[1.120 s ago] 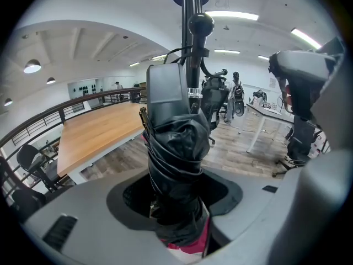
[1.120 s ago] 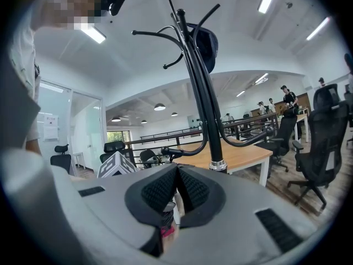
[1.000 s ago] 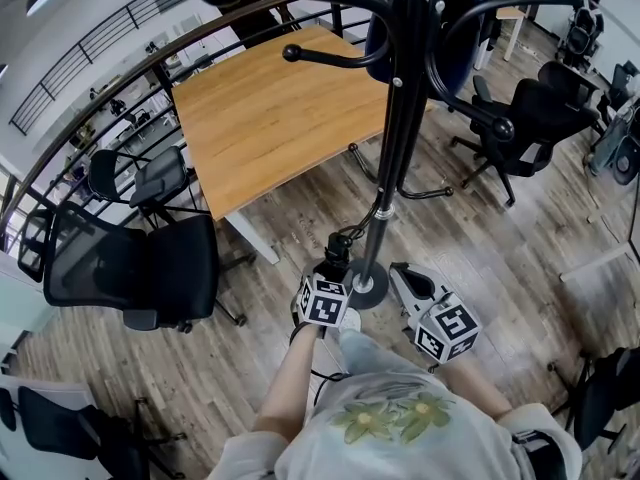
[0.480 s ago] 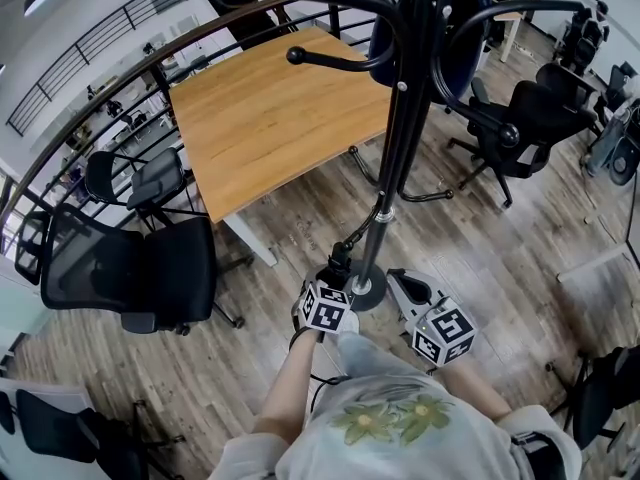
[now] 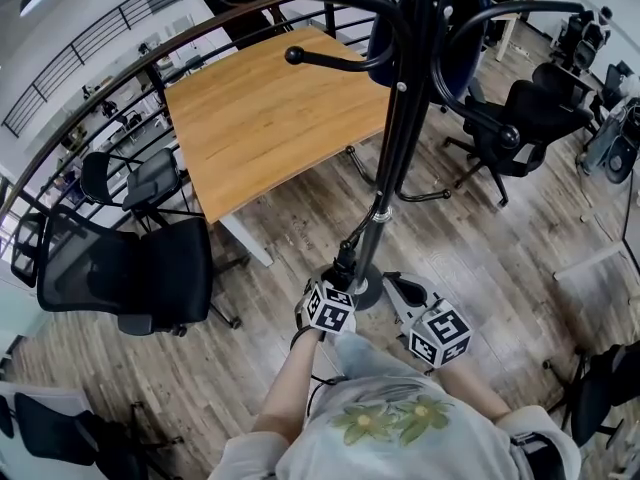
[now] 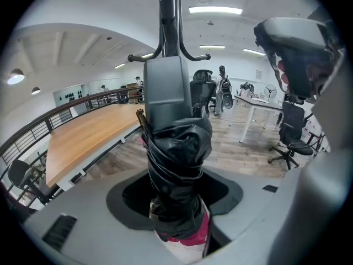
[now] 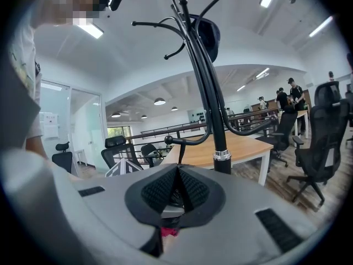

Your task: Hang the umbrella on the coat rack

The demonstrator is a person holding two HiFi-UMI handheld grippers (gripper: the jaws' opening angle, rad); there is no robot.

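Left gripper (image 5: 338,280) dipped slightly, now lower beside coat rack (image 5: 398,158) pole; I see it pinching rolled black umbrella (image 6: 177,170). Right gripper (image 7: 177,187) pads pressed together.

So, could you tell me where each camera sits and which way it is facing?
Head view: on the person's head, facing steeply down the coat rack to the floor; shows forearms, shirt, left gripper and right gripper.
Left gripper view: on that gripper, facing along jaws shut on the folded umbrella, up toward the rack's hooks.
Right gripper view: on that gripper, facing over closed jaws at the rack's pole; the person's shirt shows left.
Shared: all three show the coat rack and wooden table.
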